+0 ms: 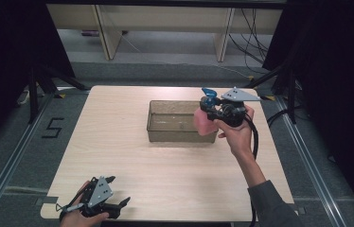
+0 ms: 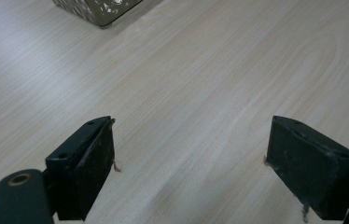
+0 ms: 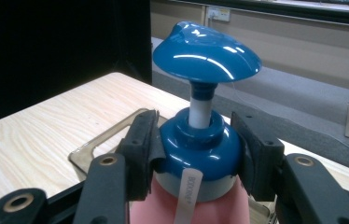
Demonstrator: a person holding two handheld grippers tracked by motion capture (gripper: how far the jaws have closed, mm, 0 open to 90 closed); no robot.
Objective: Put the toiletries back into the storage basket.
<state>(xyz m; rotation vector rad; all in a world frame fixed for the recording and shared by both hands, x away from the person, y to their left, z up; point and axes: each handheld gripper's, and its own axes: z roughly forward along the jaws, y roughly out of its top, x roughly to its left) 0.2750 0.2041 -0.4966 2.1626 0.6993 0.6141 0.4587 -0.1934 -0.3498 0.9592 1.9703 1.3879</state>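
A pink pump bottle (image 1: 205, 122) with a blue pump head (image 3: 206, 49) hangs upright at the right end of a clear brown bin (image 1: 165, 127). My right gripper (image 1: 211, 109) is shut on its blue collar (image 3: 196, 151), one pad on each side, and holds it above the bin's rim. Near the table's front left corner, my left gripper (image 1: 118, 194) rests low in a hand. In the left gripper view its jaws stand wide apart over bare wood, and the left gripper (image 2: 189, 158) holds nothing.
The bin stands on a light wooden table (image 1: 118, 142), and its corner (image 2: 99, 10) shows far off in the left gripper view. Dark curtains flank the table. Table legs and cables are on the floor behind it.
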